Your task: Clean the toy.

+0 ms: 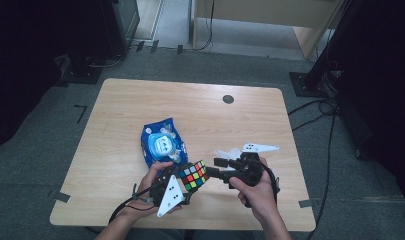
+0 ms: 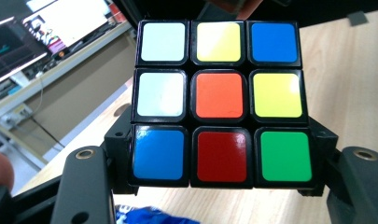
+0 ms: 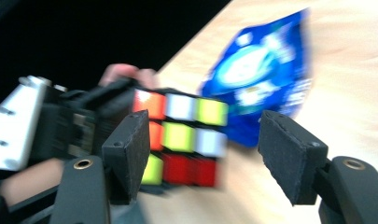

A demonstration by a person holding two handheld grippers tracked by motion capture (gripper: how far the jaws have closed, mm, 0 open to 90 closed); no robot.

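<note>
The left gripper, at the near edge of the table, holds the puzzle cube above the surface; in the left gripper view its jaws clamp the cube's bottom layer alone, one pad on each side. Risk: so low a grip can let the cube pivot or slip out if pushed. The right gripper, just right of the cube, stands wide and empty, its jaws not yet around it. Risk: a skewed approach could knock the cube loose, or a twist could pry it free. Beyond, the blue packet lies flat where a dropped cube could land.
</note>
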